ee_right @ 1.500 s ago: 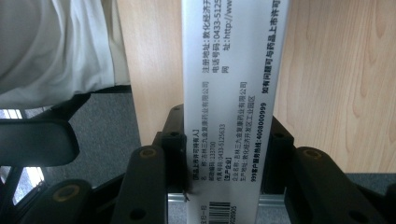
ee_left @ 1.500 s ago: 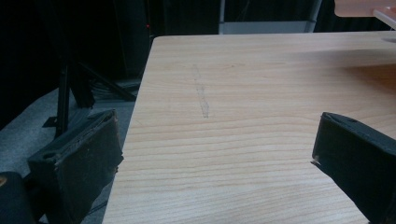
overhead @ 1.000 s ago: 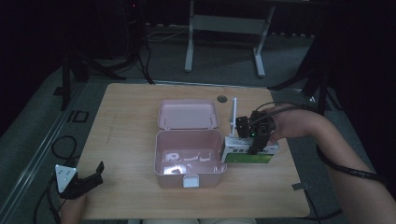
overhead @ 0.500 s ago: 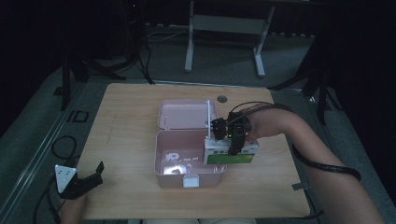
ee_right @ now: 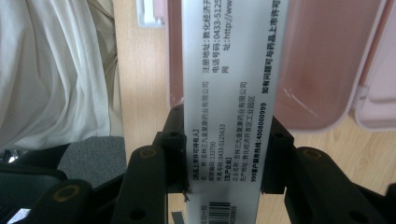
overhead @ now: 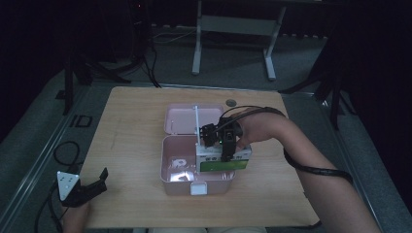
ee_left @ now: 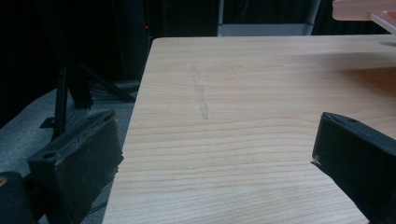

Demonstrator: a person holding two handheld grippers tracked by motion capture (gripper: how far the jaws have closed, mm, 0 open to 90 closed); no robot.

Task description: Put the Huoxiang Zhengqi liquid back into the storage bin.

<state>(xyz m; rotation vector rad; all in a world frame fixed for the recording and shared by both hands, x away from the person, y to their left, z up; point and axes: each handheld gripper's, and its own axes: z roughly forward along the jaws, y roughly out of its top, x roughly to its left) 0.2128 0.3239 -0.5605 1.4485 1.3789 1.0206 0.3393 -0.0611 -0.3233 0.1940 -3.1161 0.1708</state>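
A pink box [overhead: 171, 162] stands open mid-table, its lid [overhead: 180, 120] lying flat behind it. My right gripper [overhead: 226, 144] is shut on a white and green medicine carton [overhead: 222, 163], held over the right part of the pink box. In the right gripper view the carton [ee_right: 229, 88] with its printed side runs up between the black jaws of the right gripper [ee_right: 226, 156], above the pink box [ee_right: 317, 70]. My left gripper [overhead: 91, 187] rests at the table's near left corner. Its jaws stand wide apart with nothing between them, as the left gripper [ee_left: 215, 149] view shows over bare wood.
A small dark round spot [overhead: 230, 102] sits near the table's far edge. A metal stand [overhead: 233, 24] and cables [overhead: 145, 58] are on the floor behind. The person's pale clothing [ee_right: 56, 70] lies past the near table edge [ee_right: 119, 70].
My right gripper has carried the carton leftward, from beside the pink box's right wall to over its right part, and slightly lower. The left gripper has stayed put.
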